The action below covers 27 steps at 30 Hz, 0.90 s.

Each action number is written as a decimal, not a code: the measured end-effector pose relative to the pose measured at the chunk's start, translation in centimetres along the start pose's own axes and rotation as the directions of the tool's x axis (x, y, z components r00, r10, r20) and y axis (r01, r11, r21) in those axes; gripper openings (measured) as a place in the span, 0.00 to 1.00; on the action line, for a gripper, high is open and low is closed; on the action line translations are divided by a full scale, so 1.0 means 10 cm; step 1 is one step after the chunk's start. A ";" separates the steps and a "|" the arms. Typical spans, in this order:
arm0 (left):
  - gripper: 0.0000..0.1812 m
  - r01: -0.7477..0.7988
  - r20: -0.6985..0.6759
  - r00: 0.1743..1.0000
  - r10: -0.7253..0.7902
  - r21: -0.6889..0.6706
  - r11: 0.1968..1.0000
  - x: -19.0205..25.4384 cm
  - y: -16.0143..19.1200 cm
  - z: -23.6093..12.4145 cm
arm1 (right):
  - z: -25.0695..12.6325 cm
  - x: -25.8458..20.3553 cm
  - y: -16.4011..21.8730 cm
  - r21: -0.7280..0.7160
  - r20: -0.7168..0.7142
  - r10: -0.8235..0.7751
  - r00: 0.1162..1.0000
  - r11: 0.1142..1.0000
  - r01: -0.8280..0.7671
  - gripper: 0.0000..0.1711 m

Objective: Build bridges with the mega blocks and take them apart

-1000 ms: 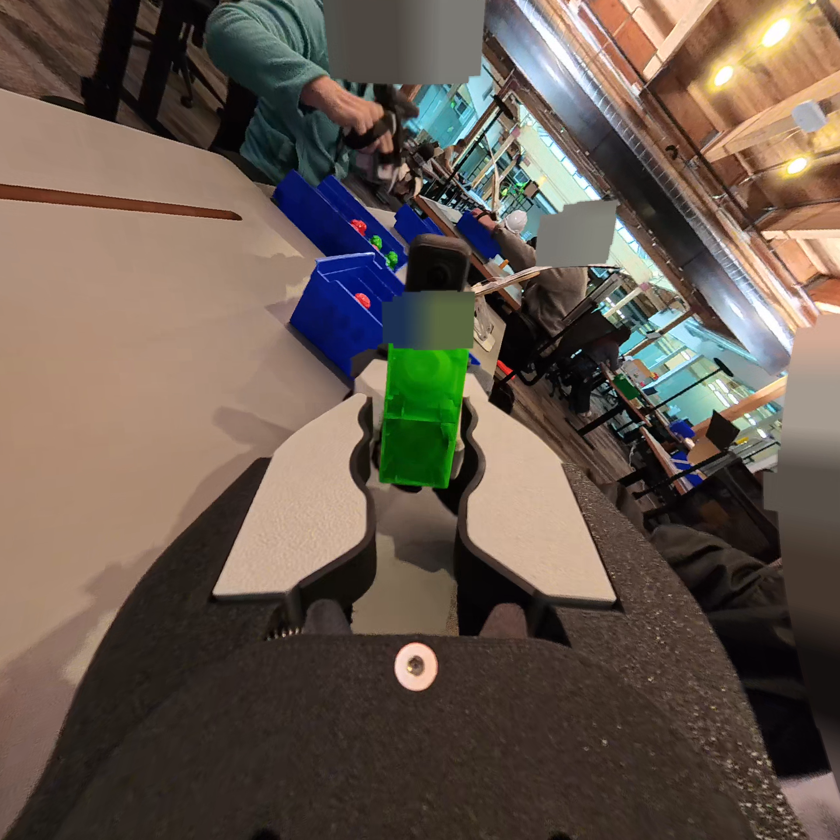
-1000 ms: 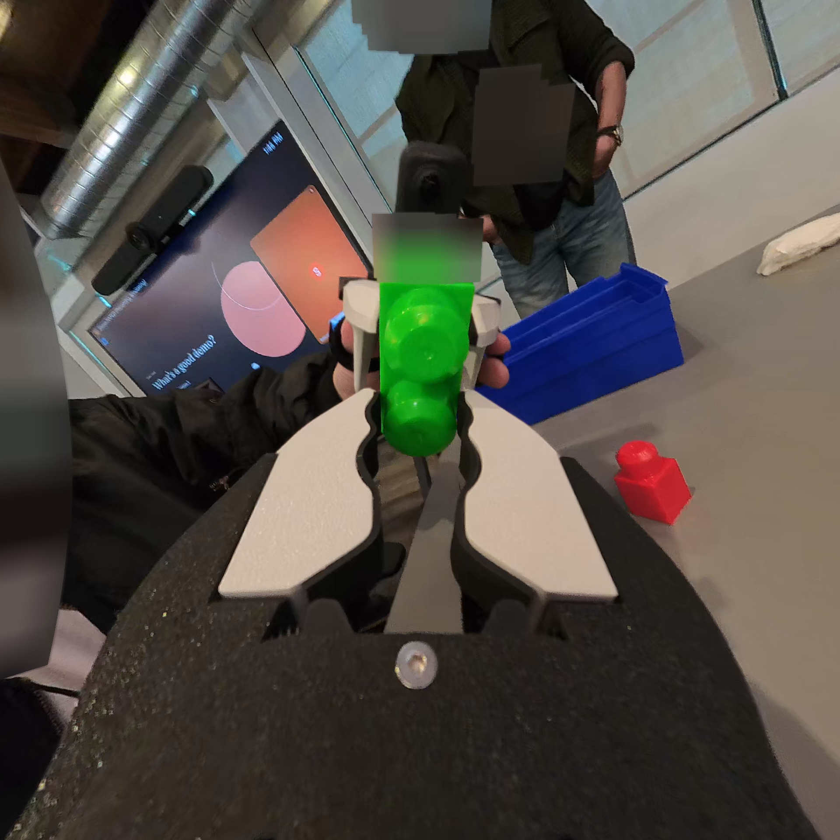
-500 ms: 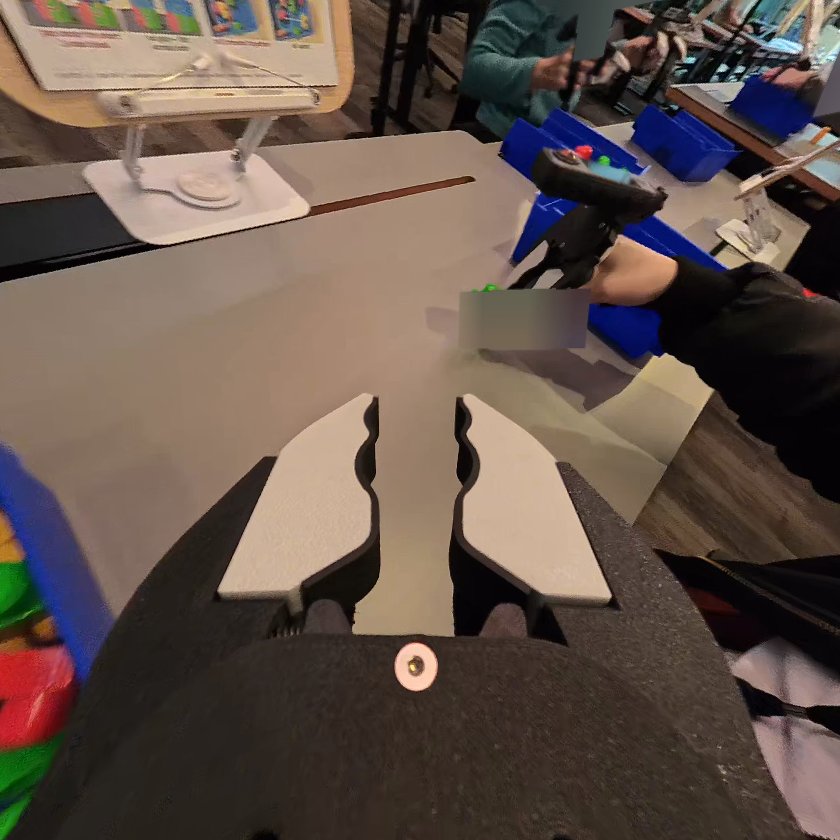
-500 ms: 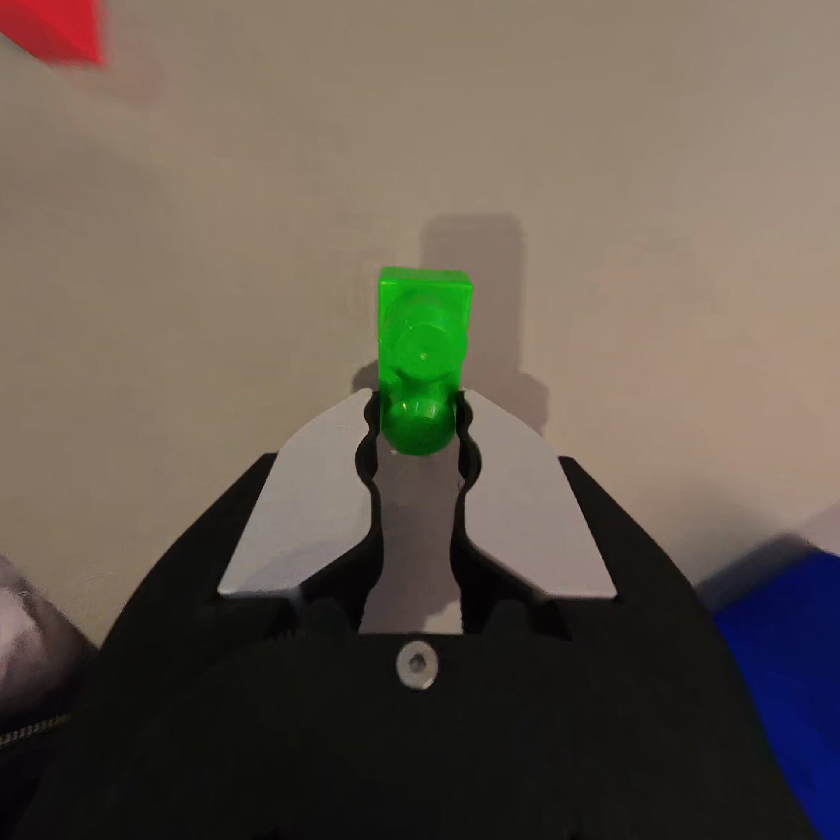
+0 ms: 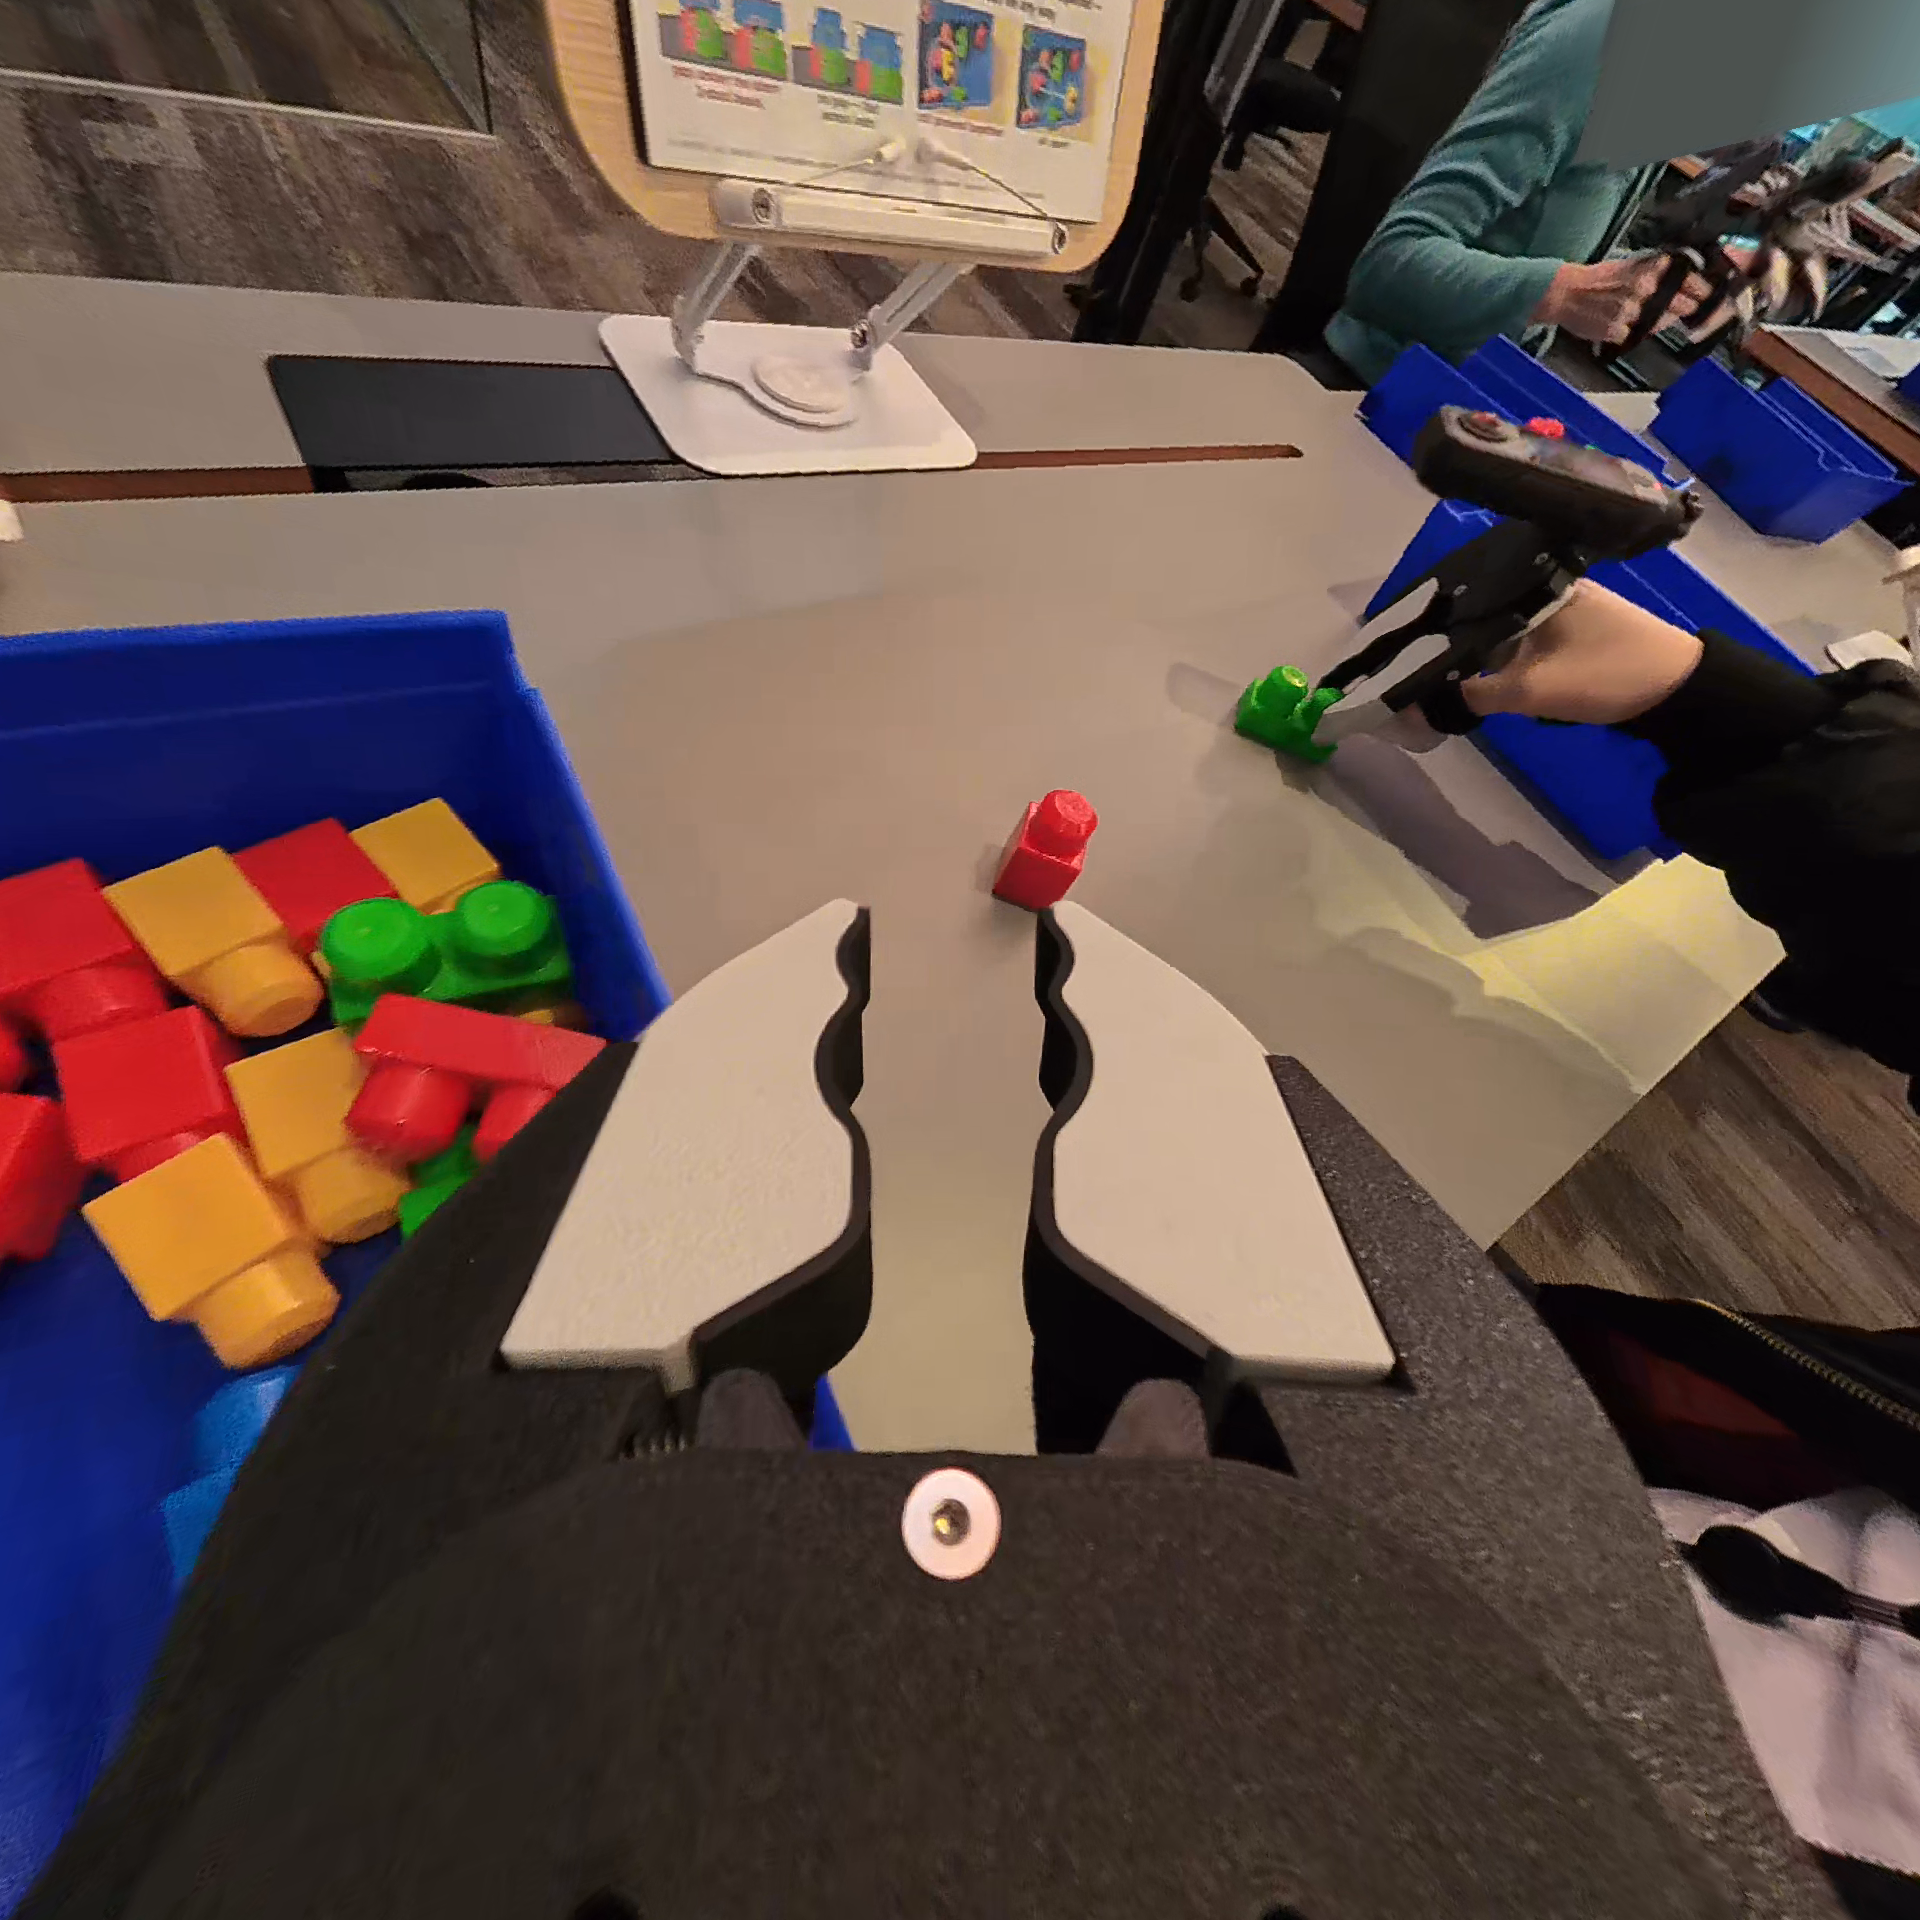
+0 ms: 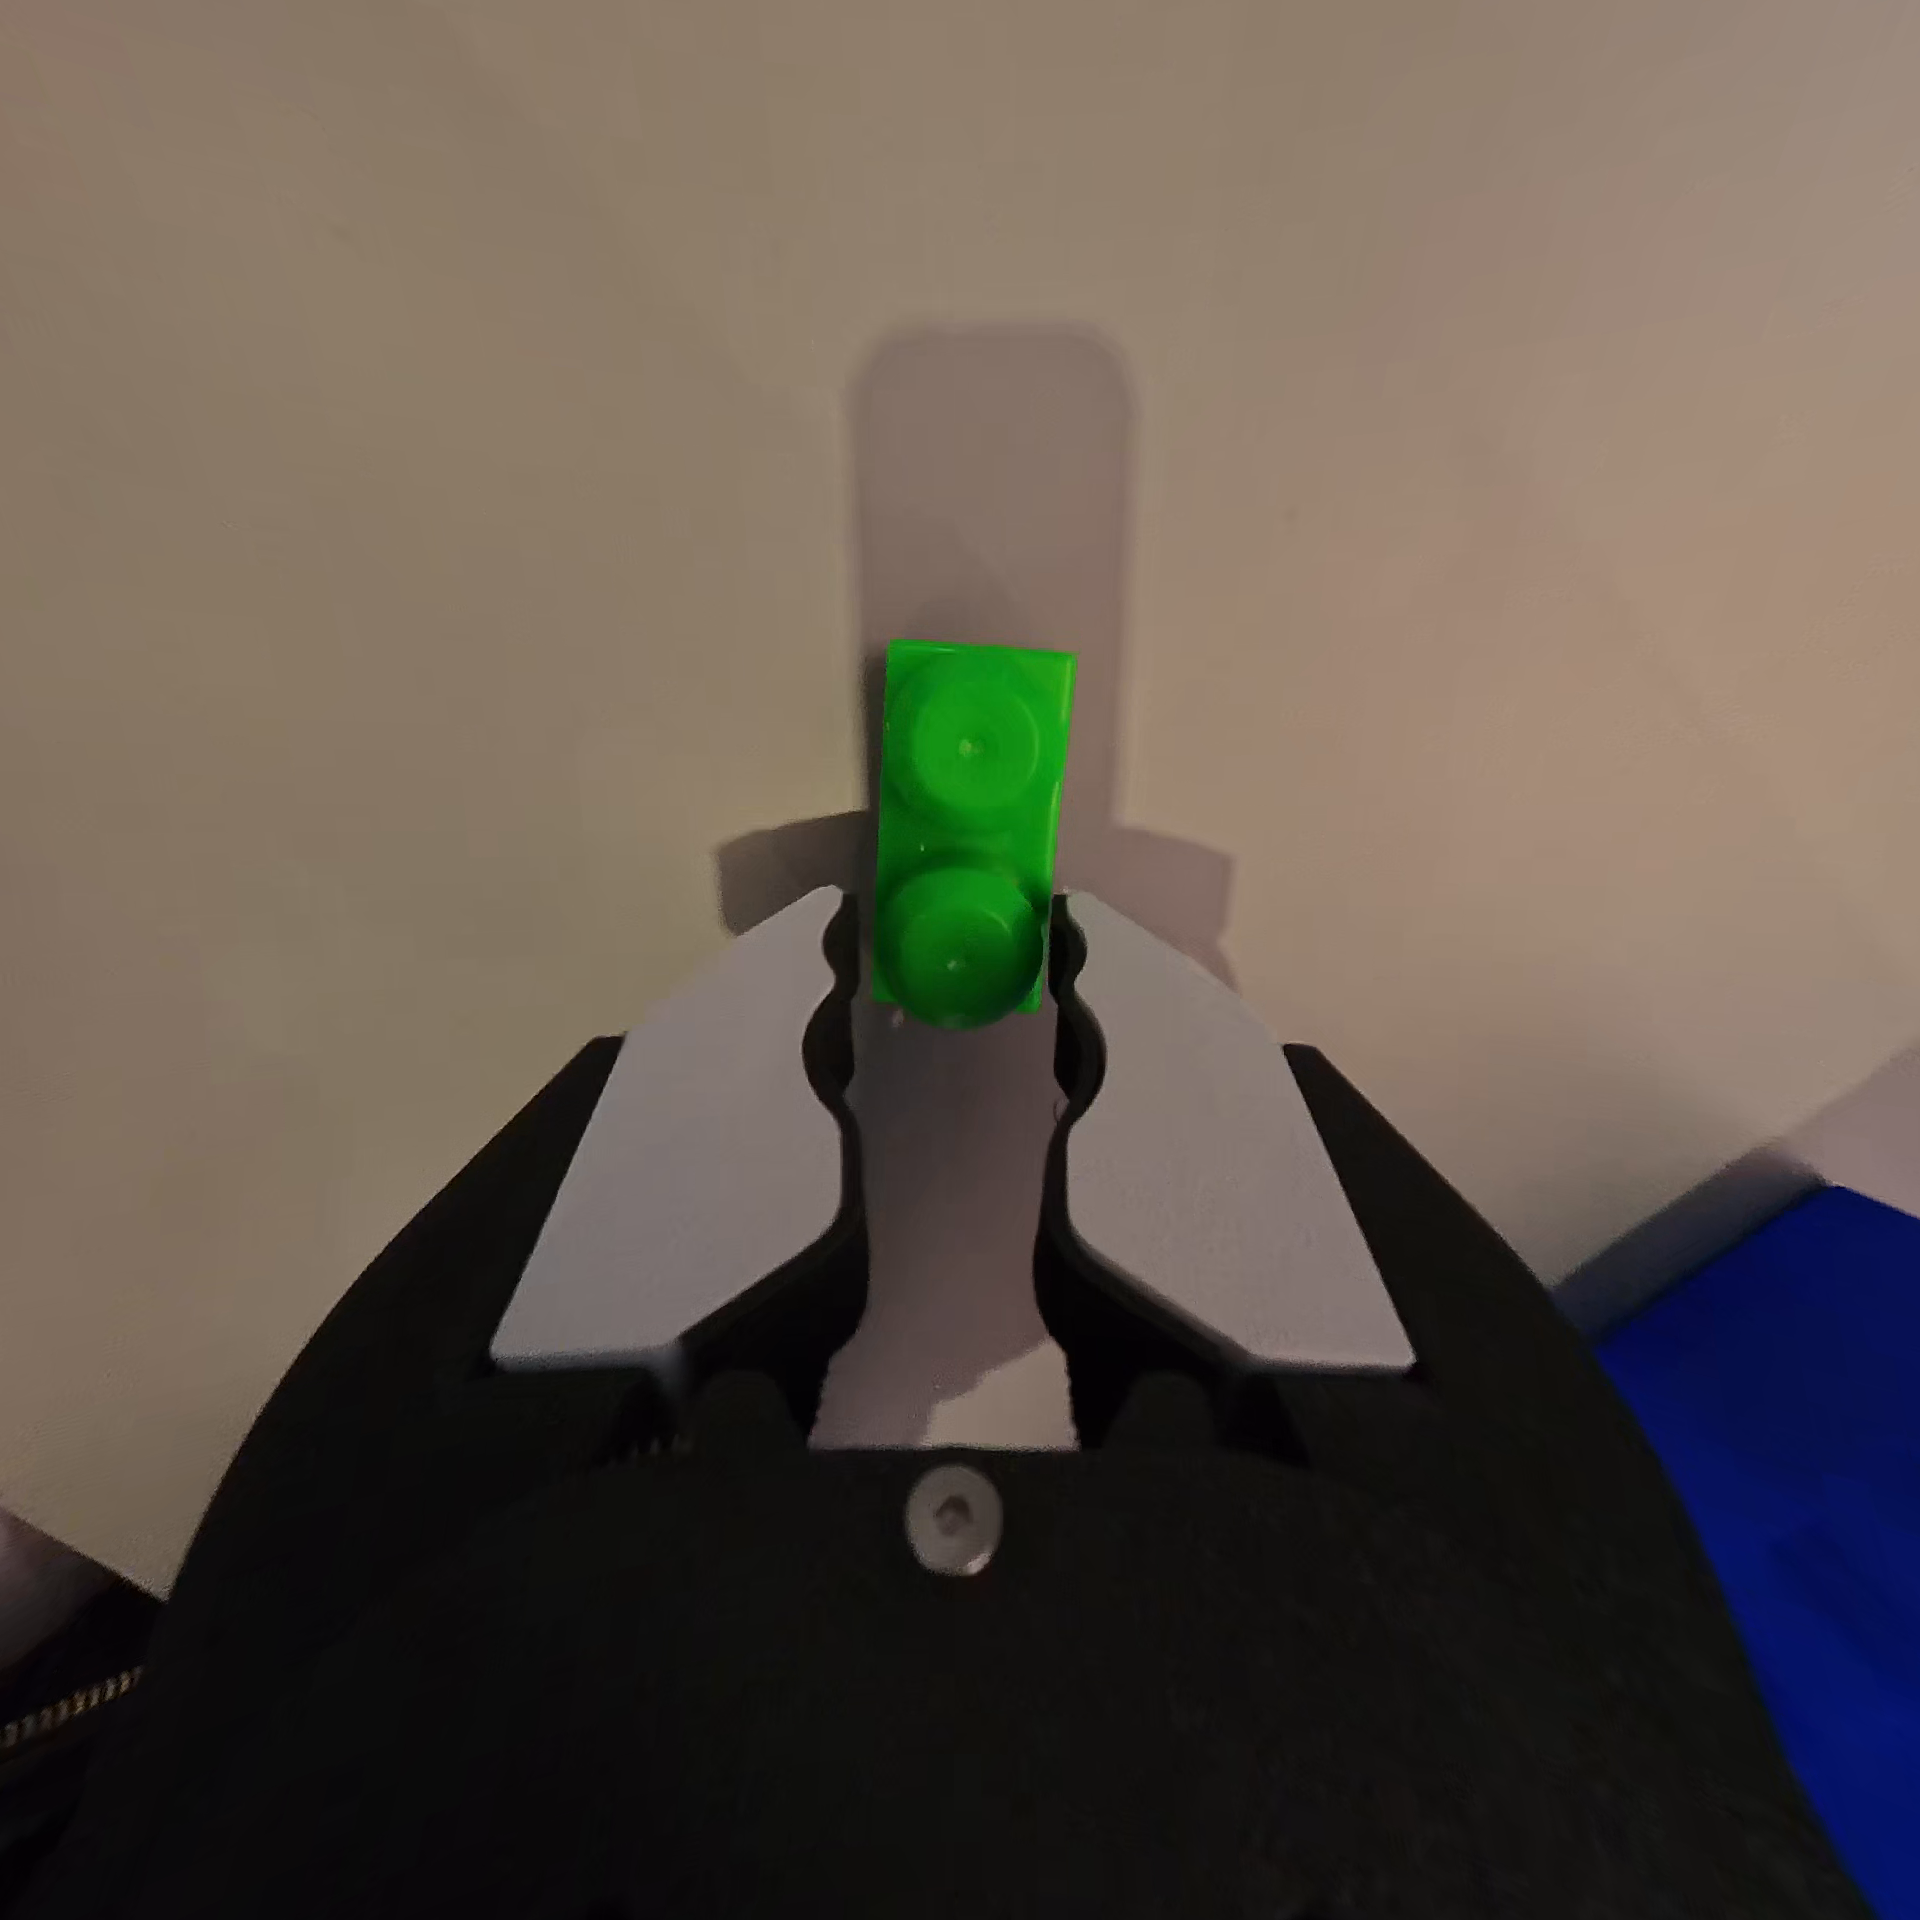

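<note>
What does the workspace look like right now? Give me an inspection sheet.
Surface: grey table, mostly bare.
Job's things: green block studs up on the table; small red block standing alone; blue bin of red, yellow and green blocks.
Clutter: white cloth at the near edge.
Grippers: left gripper open, empty; right gripper around the green block's near end, contact unclear.
Cables: nothing seen.
Surroundings: instruction board on a stand; more blue bins; a seated person.

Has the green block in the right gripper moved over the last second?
Yes. The green block, between the right gripper fingertips, came down from mid-air onto the grey table, near the blue bin.
</note>
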<state>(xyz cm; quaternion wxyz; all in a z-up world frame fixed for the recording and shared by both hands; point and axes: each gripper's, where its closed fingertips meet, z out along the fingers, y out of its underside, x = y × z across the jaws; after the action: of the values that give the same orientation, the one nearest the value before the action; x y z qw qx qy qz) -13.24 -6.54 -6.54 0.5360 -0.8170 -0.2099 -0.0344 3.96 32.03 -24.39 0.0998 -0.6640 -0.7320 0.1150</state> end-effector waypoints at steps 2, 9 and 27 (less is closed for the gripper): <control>0.19 0.006 0.029 1.000 -0.006 0.009 1.000 -0.11 0.00 -0.11 | -0.04 0.02 -0.04 0.047 -0.018 -0.004 1.000 0.999 0.005 0.27; 0.20 -0.061 0.261 0.962 0.076 -0.064 0.996 -0.80 0.15 -0.62 | -0.60 0.00 -0.26 0.314 -0.154 -0.077 0.985 0.942 0.122 0.28; 0.25 0.330 0.520 0.852 -0.053 -0.456 0.826 -1.79 1.05 -0.16 | -0.71 -0.71 -0.59 0.510 -0.005 -0.185 0.983 0.845 0.162 0.26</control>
<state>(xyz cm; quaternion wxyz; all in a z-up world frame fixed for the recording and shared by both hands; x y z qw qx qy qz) -25.22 -16.97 -19.98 0.2126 -0.8879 -0.4035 0.0598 1.22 24.69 -15.80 0.2651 -0.5426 -0.7346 0.3092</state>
